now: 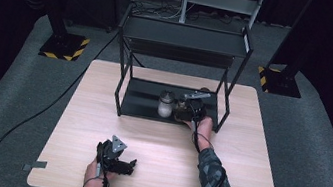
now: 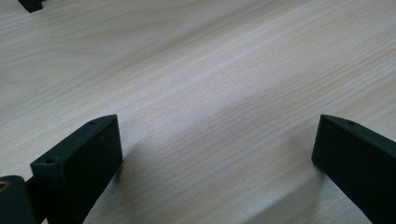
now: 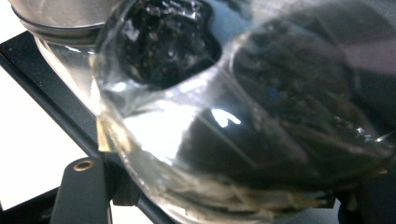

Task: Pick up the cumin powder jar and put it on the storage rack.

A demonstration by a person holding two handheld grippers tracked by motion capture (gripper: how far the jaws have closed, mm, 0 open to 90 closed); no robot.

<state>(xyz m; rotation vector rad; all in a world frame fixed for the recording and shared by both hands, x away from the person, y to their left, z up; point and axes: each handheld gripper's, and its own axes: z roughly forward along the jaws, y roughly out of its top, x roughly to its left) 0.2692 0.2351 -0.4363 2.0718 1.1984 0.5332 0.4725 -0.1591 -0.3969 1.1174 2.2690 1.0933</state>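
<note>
The left hand rests low at the near edge, its black two-jaw left gripper lying almost level with the jaws spread wide (nothing between them in the left gripper view). The right forearm, in a mottled grey sleeve, stretches forward, and the black right gripper stands clamped.

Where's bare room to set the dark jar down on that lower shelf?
Lower shelf: bare left of the white jar, toward the rack's left legs. Crowded at the right, where the right gripper holds the dark jar beside the white one. The table in front is bare too.
</note>
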